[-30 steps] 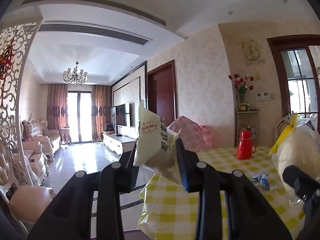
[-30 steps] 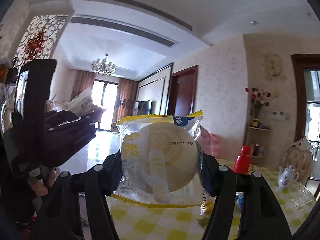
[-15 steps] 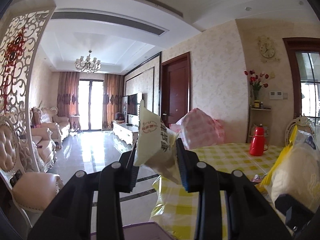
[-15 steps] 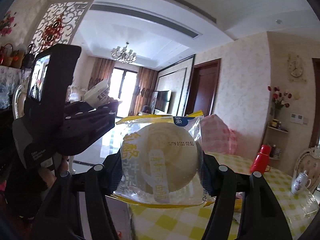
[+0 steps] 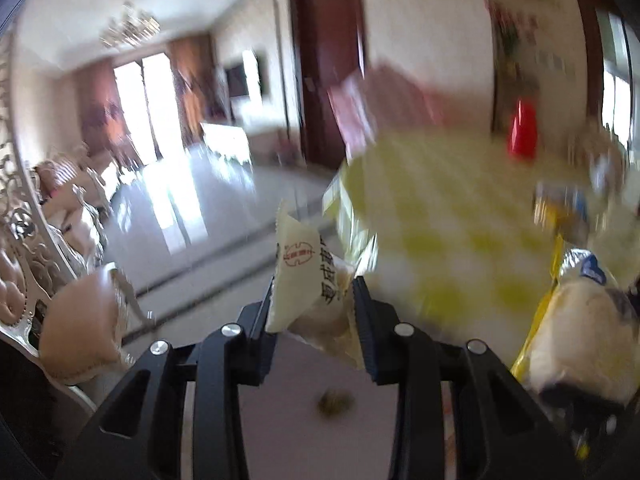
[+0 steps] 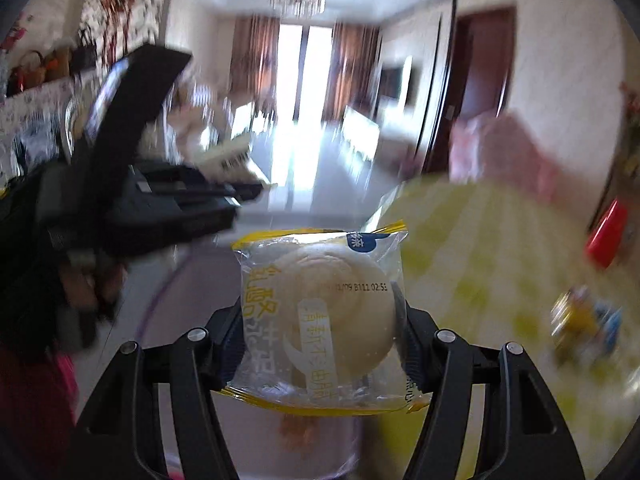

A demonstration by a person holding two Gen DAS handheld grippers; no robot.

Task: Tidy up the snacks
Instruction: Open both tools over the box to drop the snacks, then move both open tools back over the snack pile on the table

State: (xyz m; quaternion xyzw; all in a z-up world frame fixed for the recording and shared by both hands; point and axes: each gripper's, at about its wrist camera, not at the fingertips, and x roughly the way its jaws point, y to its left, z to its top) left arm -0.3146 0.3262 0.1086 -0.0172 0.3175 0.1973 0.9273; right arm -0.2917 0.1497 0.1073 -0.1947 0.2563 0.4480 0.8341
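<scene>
The left gripper (image 5: 314, 308) is clamped on a small cream snack packet with red printing (image 5: 300, 280) at lower centre of its view, with the blurred near edge of the yellow-and-white checked tablecloth (image 5: 440, 216) just right of it and open glossy floor (image 5: 192, 232) stretching away to the left. The right gripper (image 6: 320, 328) holds a round pale bun in a clear wrapper with yellow trim (image 6: 320, 316) between its pads at lower centre. Only the right view shows the left gripper's black body (image 6: 132, 200) at centre left, while the left view catches that bun (image 5: 576, 340) at its lower right edge and a red flask (image 5: 522, 128) standing far back on the table.
</scene>
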